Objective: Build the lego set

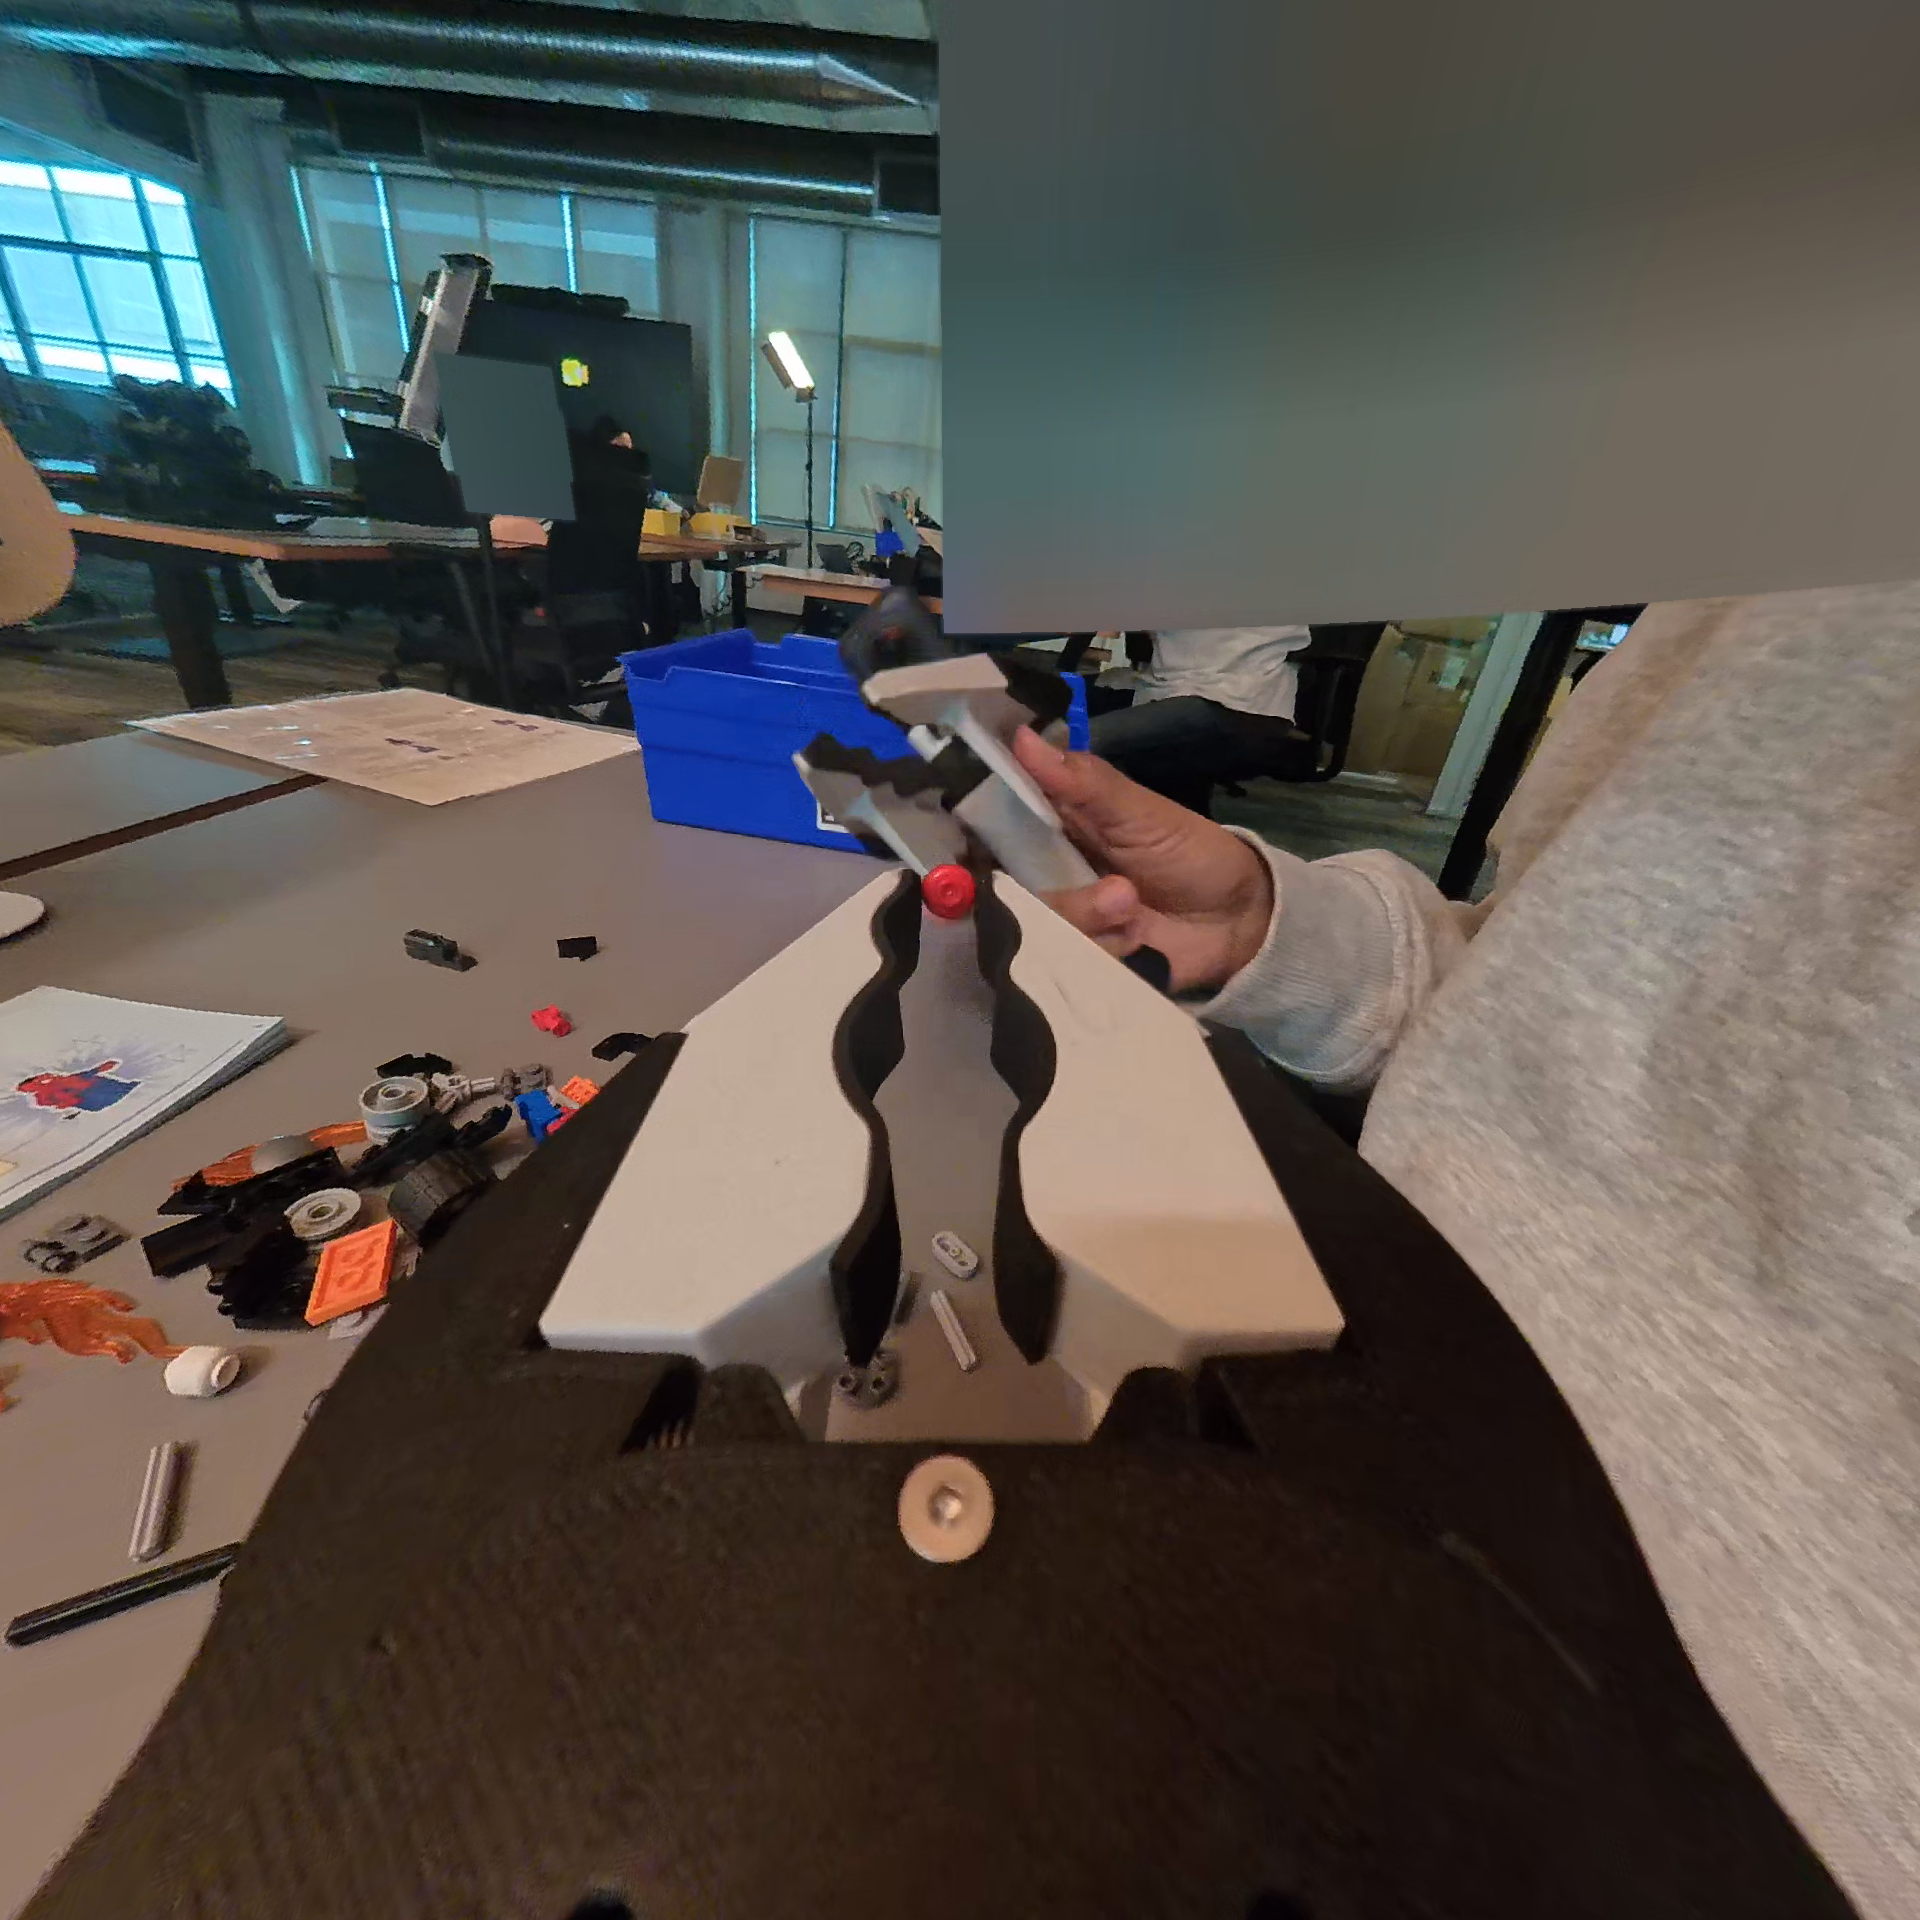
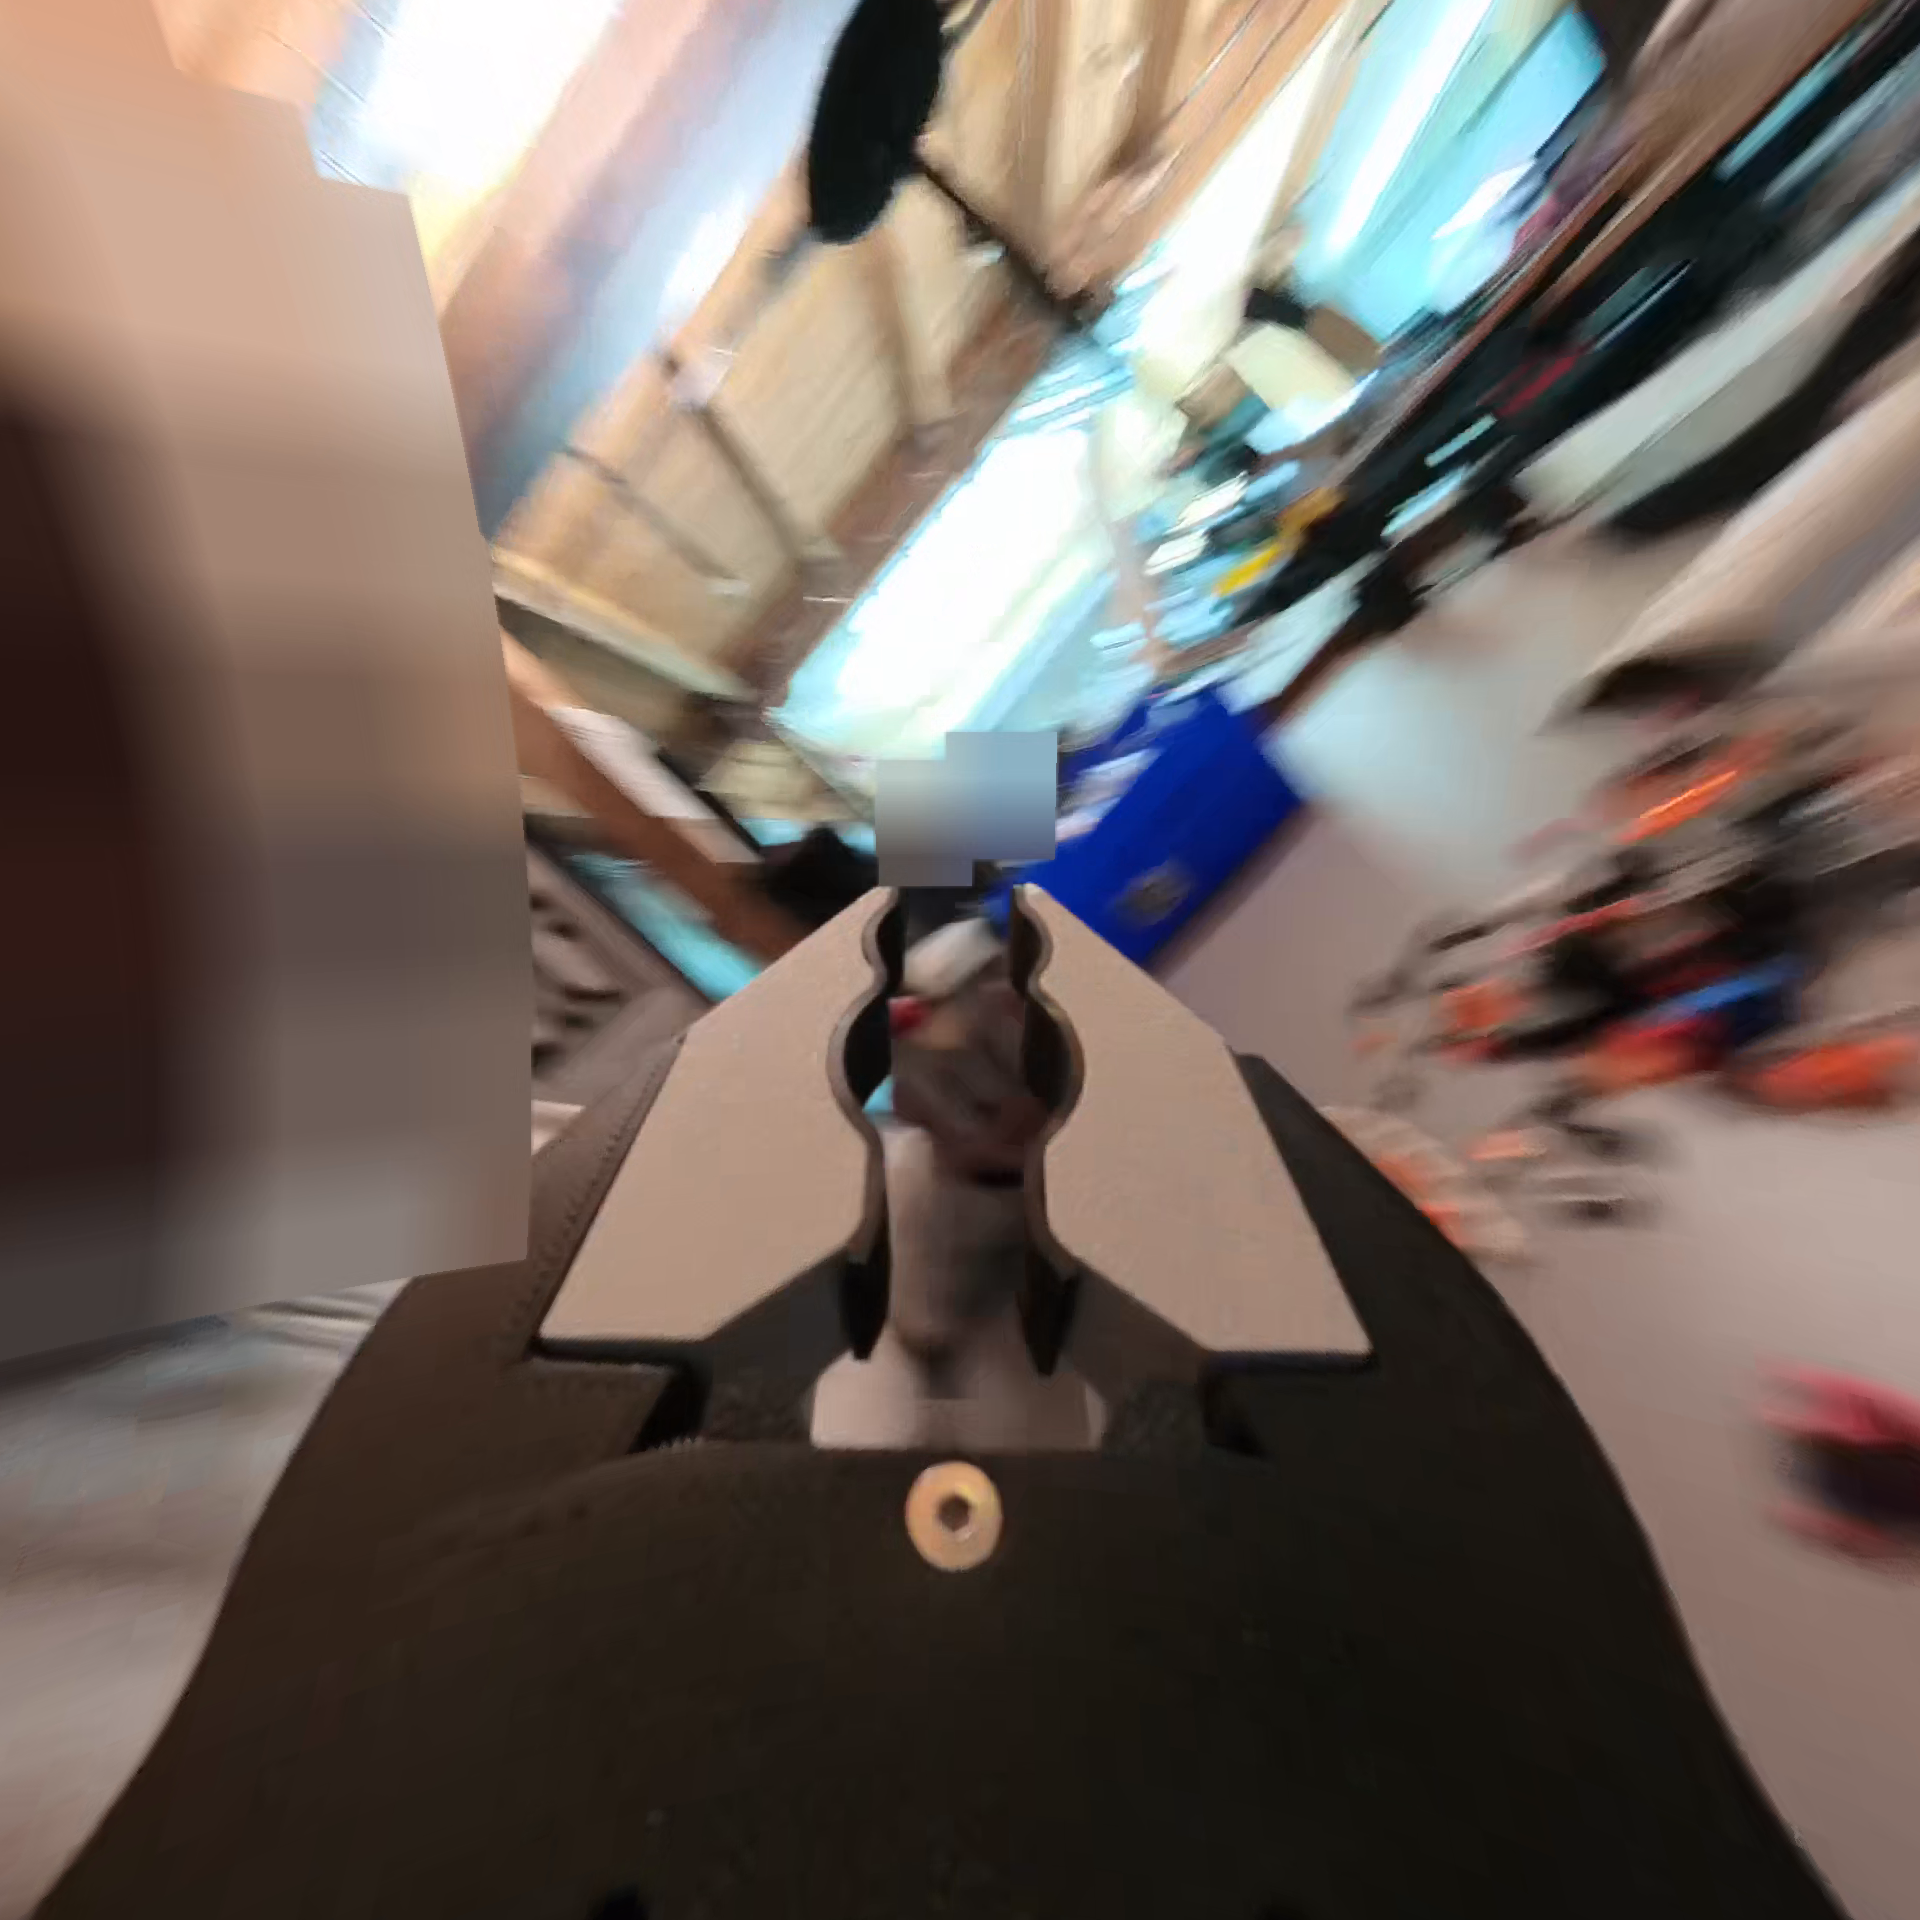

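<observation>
One blue bin (image 1: 727,748), one instruction booklet (image 1: 114,1081), one red round piece (image 1: 948,891), two grey wheel hubs (image 1: 397,1103), one orange plate (image 1: 351,1270).

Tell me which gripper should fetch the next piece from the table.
Right, probably: the left gripper pinches a red piece, while the right gripper looks open and empty.
</observation>
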A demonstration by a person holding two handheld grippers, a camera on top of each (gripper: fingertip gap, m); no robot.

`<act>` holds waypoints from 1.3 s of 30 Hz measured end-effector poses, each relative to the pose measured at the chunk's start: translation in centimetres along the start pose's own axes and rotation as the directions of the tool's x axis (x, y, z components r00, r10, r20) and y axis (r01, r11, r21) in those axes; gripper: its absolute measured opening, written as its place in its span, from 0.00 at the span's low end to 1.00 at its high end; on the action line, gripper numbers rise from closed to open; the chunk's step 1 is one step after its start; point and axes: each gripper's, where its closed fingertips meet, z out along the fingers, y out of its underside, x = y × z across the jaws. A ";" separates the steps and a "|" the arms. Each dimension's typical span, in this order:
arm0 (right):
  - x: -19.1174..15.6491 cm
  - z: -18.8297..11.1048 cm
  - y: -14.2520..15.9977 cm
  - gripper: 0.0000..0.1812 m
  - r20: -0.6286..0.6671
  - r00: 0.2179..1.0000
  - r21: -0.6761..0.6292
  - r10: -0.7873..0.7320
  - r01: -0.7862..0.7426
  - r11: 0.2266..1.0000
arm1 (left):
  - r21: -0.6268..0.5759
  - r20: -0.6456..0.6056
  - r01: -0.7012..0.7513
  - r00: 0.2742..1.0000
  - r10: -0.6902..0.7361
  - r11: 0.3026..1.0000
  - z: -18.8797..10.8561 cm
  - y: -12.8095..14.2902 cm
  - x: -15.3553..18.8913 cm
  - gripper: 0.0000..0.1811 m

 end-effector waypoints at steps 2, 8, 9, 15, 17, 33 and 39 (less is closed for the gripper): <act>1.2 -1.7 -1.2 0.11 -0.165 0.961 -0.026 -0.220 0.219 0.975 | -0.004 0.000 0.002 1.000 -0.002 1.000 0.0 0.1 0.0 0.05; 7.2 -7.2 -1.0 0.18 -0.549 0.613 -0.396 -0.568 0.408 0.823 | 0.005 0.031 0.033 0.999 -0.033 0.999 -0.2 0.0 -1.1 0.05; 8.0 -7.5 -0.2 0.18 -0.555 0.602 -0.442 -0.574 0.371 0.817 | 0.011 0.033 0.044 0.998 -0.044 0.999 -0.3 -0.1 -1.3 0.05; 11.5 -8.9 3.0 0.19 -0.580 0.521 -0.623 -0.627 0.212 0.753 | 0.036 0.044 0.085 0.995 -0.086 0.996 -0.6 -0.3 -2.0 0.05; 12.1 -9.1 3.4 0.20 -0.571 0.482 -0.671 -0.665 0.194 0.716 | 0.032 0.050 0.086 0.995 -0.087 0.996 -0.6 -0.2 -2.1 0.05; 8.5 -4.3 6.2 0.13 -0.260 0.545 -0.752 -0.797 0.403 0.521 | -0.004 -0.032 0.210 0.977 -0.210 0.978 -0.1 0.6 -1.6 0.04; 1.1 0.2 8.1 0.12 0.078 0.701 -0.692 -0.709 0.550 0.468 | -0.034 -0.159 0.306 0.938 -0.307 0.952 0.3 0.8 0.0 0.04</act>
